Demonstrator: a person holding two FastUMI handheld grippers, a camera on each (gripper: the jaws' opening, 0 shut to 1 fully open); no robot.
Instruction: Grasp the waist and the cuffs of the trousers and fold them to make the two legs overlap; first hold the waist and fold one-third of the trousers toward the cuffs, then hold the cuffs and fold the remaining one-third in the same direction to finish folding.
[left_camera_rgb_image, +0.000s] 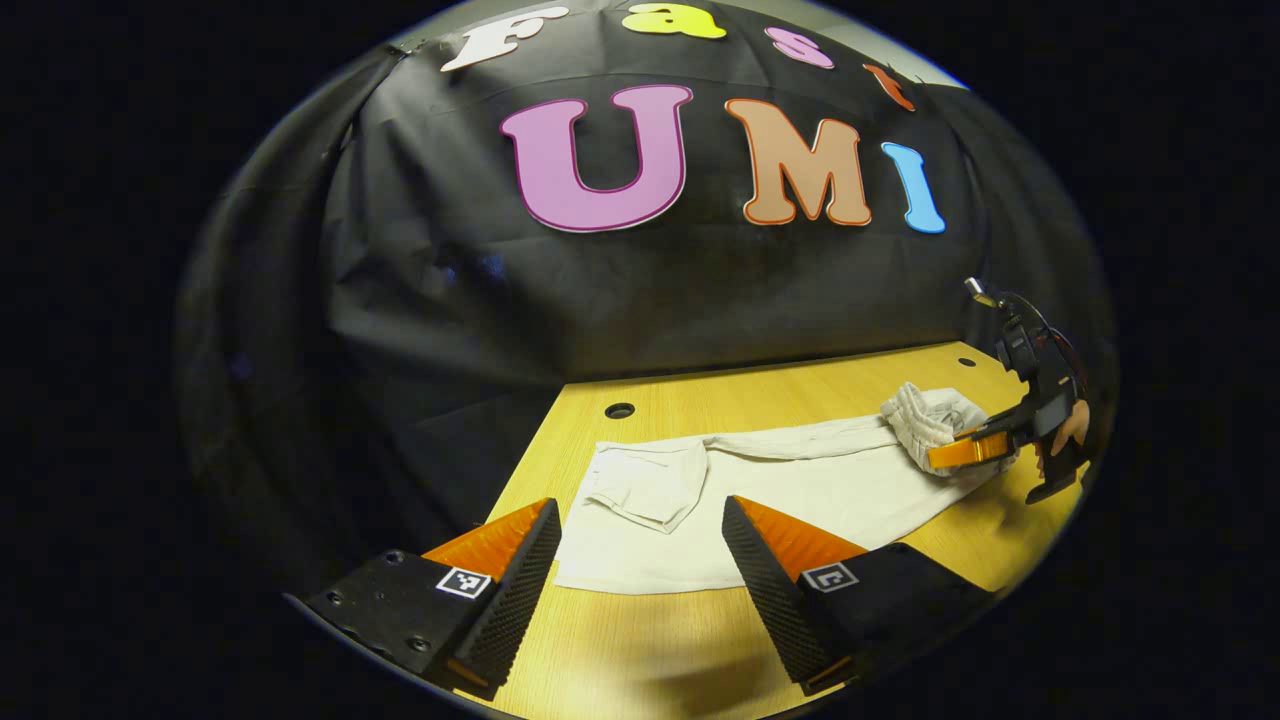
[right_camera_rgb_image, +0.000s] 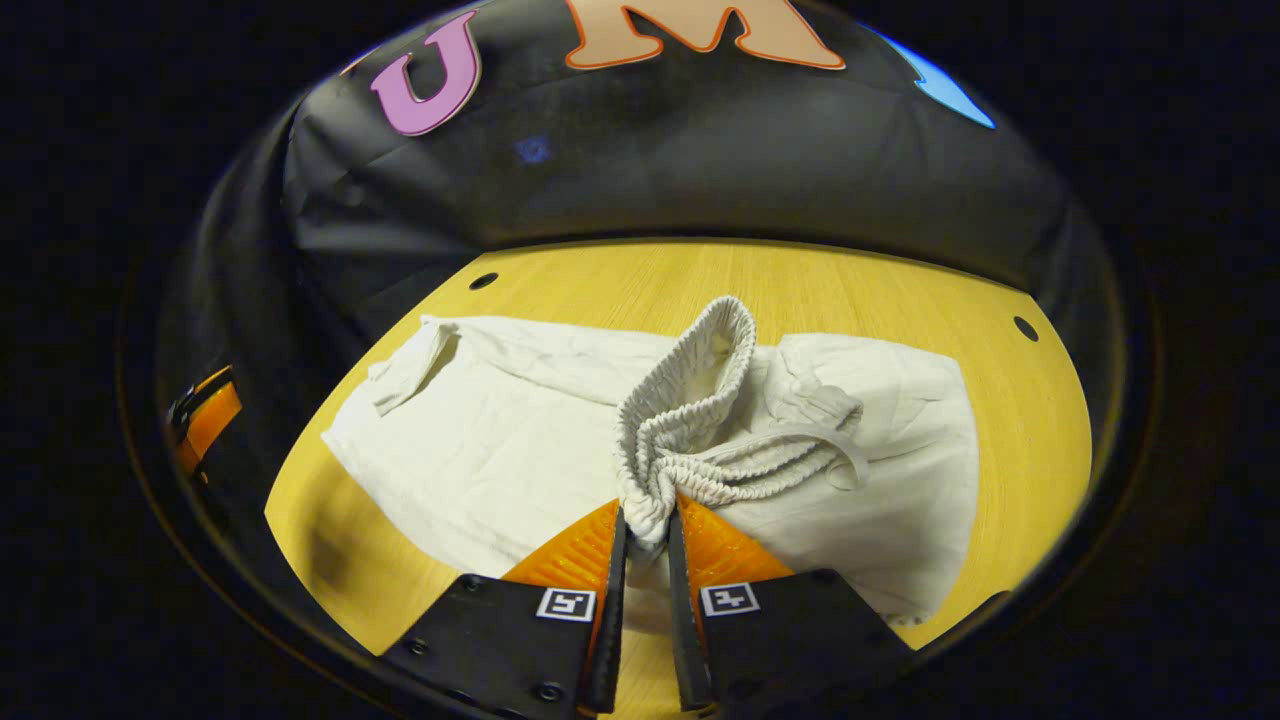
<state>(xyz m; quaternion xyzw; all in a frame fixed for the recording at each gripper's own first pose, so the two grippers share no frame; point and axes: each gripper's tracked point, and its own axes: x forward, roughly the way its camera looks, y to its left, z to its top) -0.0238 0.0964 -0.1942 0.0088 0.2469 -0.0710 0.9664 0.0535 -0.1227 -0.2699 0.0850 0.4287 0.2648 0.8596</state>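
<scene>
Already the right gripper is clamped on the bunched elastic waist of the pale trousers, which lie along the wooden table, while the left gripper hangs with fingers apart just short of the cuffs. Judging by that, the leg-over-leg fold is only beginning and both thirds remain. One cuff is flipped over, so I cannot tell how the two legs lie there.

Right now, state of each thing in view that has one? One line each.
trousers: flat on the table, lengthwise, legs overlapped
waistband: bunched and lifted off the cloth, pinched
cuff end: lying on the table, top layer partly turned back
right gripper: shut on the waistband
left gripper: open, held above the cuff end, holding nothing
table: carrying the trousers
</scene>
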